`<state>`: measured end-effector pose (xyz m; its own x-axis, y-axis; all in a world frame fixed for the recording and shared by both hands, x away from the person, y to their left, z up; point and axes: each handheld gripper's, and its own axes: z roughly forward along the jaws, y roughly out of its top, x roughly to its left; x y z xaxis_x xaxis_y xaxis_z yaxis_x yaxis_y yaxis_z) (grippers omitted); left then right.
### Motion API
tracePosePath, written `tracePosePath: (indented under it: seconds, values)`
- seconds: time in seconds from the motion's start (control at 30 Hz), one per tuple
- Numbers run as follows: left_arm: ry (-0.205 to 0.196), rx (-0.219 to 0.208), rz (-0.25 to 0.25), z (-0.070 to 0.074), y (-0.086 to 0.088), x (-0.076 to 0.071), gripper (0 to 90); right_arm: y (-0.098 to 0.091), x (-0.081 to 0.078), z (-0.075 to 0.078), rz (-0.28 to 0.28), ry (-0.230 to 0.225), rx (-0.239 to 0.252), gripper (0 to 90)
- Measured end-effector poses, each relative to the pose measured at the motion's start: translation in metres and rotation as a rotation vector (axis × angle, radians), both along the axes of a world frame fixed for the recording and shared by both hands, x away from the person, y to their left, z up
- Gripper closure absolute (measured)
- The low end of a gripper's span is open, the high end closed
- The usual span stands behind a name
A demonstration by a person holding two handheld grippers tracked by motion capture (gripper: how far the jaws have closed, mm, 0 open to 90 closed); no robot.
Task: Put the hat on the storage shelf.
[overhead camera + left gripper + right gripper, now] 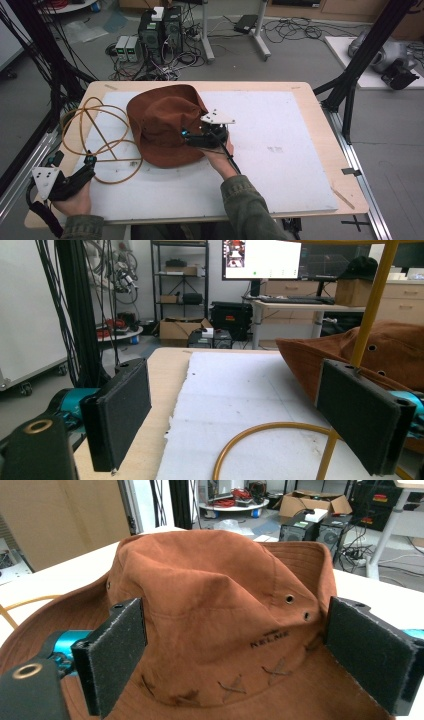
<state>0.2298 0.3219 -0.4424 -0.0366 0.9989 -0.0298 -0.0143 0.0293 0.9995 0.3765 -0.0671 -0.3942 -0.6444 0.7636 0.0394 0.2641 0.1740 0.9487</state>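
A rust-brown brimmed hat lies crown up on the white board, left of centre. My right gripper rests over the hat's right brim, pointing at the crown. In the right gripper view it stands open, and the hat with its eyelets and stitched crosses sits between the wide-apart pads. A loop of yellow tubing lies left of the hat. My left gripper is at the table's front left corner, beside the tubing. In its own view it is open, with the tubing on the board between the jaws and the hat at the right.
A white foam board covers most of the wooden table. Black frame posts stand at the table's right and left sides. Computers and cables sit on the floor beyond the far edge.
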Motion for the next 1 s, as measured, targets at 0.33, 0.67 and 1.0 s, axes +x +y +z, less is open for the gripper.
tracePosePath:
  seconds: [0.33, 0.67, 1.0]
  values:
    - [0.000, -0.003, -0.003, 0.000, 0.000, 0.001, 14.9, 0.026, 0.005, -0.008, 0.000, 0.041, -0.042, 9.7]
    - [-0.001, -0.003, -0.004, 0.000, 0.000, 0.001, 14.9, 0.048, 0.011, -0.018, 0.001, 0.082, -0.082, 9.8]
    - [-0.003, -0.002, -0.003, 0.000, 0.000, 0.001, 14.9, 0.059, 0.017, -0.027, -0.048, 0.113, -0.087, 15.9]
